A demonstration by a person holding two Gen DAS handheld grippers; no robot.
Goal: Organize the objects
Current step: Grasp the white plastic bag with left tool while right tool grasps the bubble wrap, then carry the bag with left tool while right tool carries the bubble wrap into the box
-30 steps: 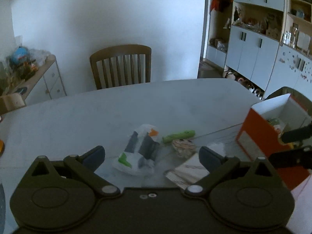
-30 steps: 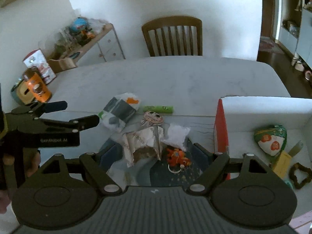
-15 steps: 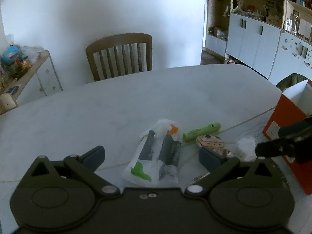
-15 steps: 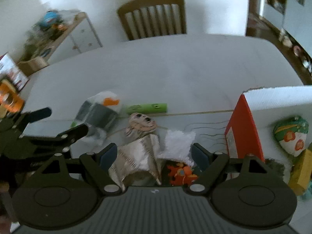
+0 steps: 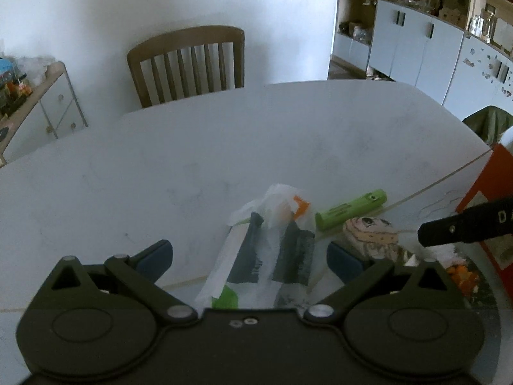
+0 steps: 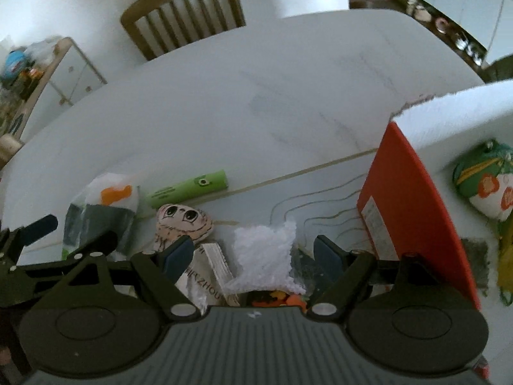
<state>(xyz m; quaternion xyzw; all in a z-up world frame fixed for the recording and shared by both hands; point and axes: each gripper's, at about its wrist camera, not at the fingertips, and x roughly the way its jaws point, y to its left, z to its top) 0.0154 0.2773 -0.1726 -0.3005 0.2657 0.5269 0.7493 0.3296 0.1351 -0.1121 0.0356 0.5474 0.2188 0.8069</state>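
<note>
The left gripper (image 5: 249,255) hangs low over the white table (image 5: 160,166) with its jaws spread wide and nothing between the pads; a clear plastic packet (image 5: 266,256) with dark, green and orange print lies flat on the table right in the gap, not touched by either finger. Just beyond its right finger sits a small cartoon-face pouch (image 5: 372,234), and past that a green tube (image 5: 351,210) lies on its side. One finger of the other tool crosses in from the right edge of this view.

The right gripper (image 6: 253,252) is likewise wide open and grips nothing. Between its fingers lies a crumpled white wrapper (image 6: 266,256), with a folded paper packet (image 6: 208,276) beside it under the left finger and an orange toy (image 6: 277,298) partly hidden at the gripper's body. Ahead of the left finger are the face pouch (image 6: 184,221), the green tube (image 6: 187,189) and the printed packet (image 6: 96,211). Close to the right finger stands an orange-sided box (image 6: 413,205), open on top, holding a green flowered pouch (image 6: 484,183). Far ahead, a wooden chair (image 6: 182,9) stands at the table's far edge
</note>
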